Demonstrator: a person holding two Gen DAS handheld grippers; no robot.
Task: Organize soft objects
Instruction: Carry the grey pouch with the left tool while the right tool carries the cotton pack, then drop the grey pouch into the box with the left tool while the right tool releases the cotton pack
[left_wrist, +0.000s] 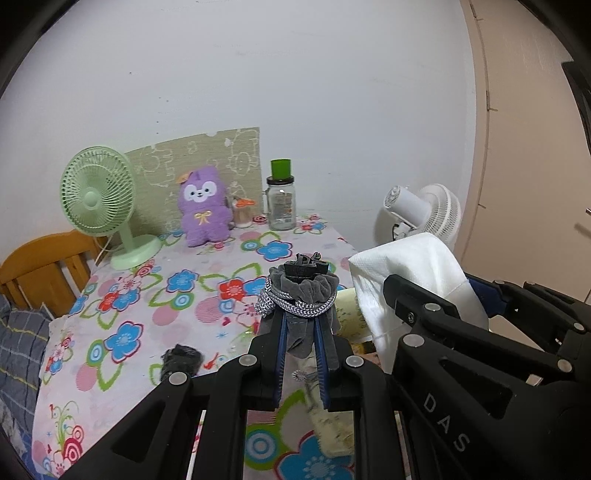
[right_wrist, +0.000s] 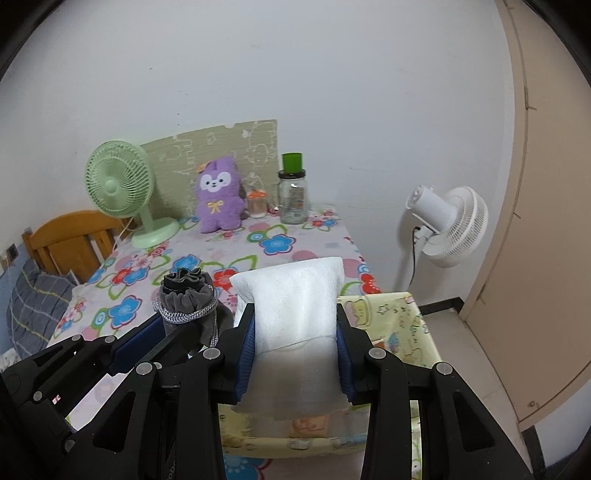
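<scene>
A soft grey velvet pouch (left_wrist: 302, 291), gathered at its neck and wound with silver braided cord, stands upright, pinched in the left gripper (left_wrist: 301, 325), whose jaws are fully closed on it. Beside it, a white dimpled foam pad (right_wrist: 295, 314), long axis pointing away, sits clamped in the right gripper (right_wrist: 295, 332), its jaws part-open, above the flowered table (left_wrist: 147, 295).

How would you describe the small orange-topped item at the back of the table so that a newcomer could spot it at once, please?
Find the table with the flowered cloth against the white wall. At its far edge, look between the purple plush toy and the glass jar with the green cup on top. The small container there is the shortest of the three, pale-bodied with an orange top.
</scene>
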